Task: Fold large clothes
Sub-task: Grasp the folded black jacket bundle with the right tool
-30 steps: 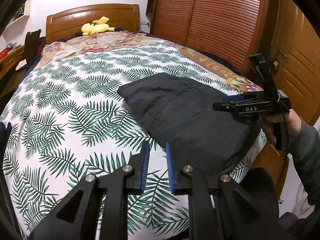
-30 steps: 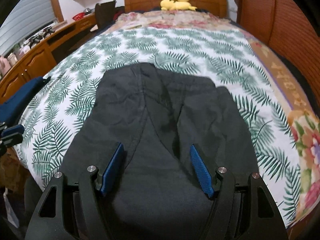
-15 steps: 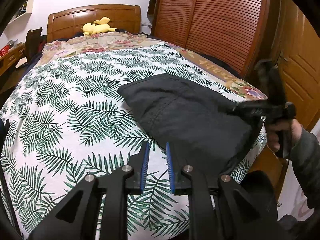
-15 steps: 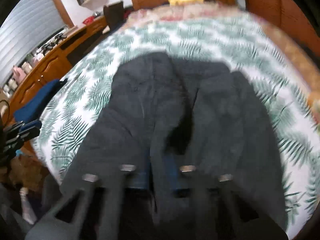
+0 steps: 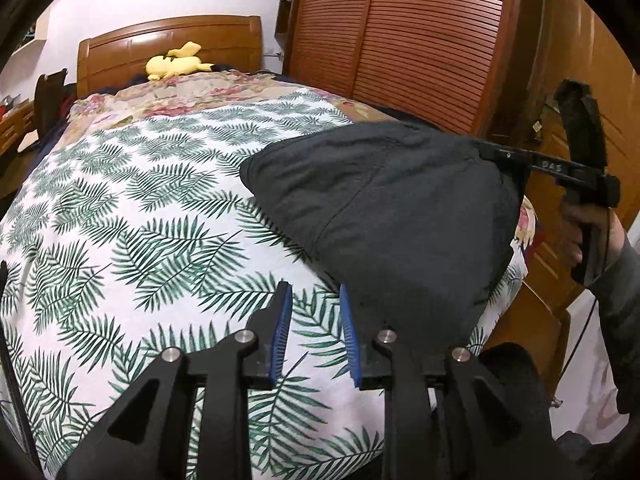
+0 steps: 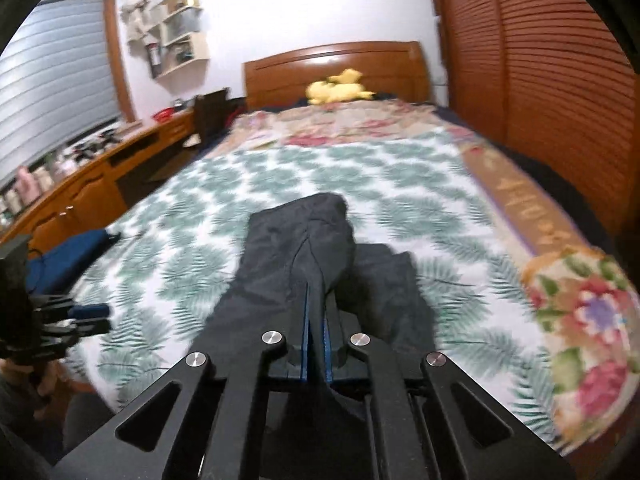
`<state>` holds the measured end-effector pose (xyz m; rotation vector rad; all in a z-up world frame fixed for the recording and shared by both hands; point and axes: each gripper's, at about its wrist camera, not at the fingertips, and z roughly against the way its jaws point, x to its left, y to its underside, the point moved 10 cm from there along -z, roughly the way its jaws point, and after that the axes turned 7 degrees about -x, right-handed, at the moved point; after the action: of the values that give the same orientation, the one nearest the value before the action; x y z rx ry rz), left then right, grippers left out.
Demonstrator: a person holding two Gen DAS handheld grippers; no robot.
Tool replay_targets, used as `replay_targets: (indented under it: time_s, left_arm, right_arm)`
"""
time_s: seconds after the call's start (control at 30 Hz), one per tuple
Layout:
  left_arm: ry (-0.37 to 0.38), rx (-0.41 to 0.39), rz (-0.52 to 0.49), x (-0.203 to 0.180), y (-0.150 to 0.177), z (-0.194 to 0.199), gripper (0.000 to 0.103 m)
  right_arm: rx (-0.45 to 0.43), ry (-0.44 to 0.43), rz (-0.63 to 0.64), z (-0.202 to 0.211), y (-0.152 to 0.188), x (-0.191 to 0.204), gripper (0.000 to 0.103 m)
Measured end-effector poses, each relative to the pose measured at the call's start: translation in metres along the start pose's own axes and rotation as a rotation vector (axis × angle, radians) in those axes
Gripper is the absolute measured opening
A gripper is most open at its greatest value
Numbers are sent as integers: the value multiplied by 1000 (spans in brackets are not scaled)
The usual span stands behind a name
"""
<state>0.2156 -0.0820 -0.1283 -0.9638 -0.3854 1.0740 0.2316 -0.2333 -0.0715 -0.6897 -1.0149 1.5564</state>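
Right claw has clamped the dark garment's near edge and lifted it.

A second ago the right claw (image 6: 316, 312) stood apart over the flat dark grey fabric garment (image 5: 384, 216); now its pads pinch a ridge of cloth, and the hem rises off the leaf-print bedspread (image 5: 140, 208). The left claw (image 5: 314, 332), jaws just widening slightly and empty, hovers beside the garment's near corner. Judged: the fold-over is starting.
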Motion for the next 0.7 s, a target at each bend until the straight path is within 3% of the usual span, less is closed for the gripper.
replay_targets:
  time_s: [0.17, 0.23, 0.4, 0.47, 0.53, 0.6, 0.7]
  left_arm:
    - [12, 4, -14, -9, -4, -8, 24]
    - [13, 8, -16, -12, -6, -13, 25]
    - [14, 21, -21, -17, -9, -26, 25]
    - [15, 23, -26, -20, -11, -30, 25]
    - [14, 24, -31, -22, -12, -32, 26]
    - [15, 25, -31, -24, -12, -34, 26]
    - [11, 32, -31, -25, -12, -38, 26]
  right_arm:
    - [99, 132, -51, -14, 35, -60, 2]
    - [161, 153, -50, -24, 61, -69, 2]
    - [215, 177, -39, -27, 87, -69, 3]
    - [208, 184, -24, -24, 86, -68, 13]
    - [196, 216, 5, -18, 80, -69, 39]
    - [161, 210, 19, -9, 71, -64, 47]
    - [133, 189, 35, -2, 61, -54, 52]
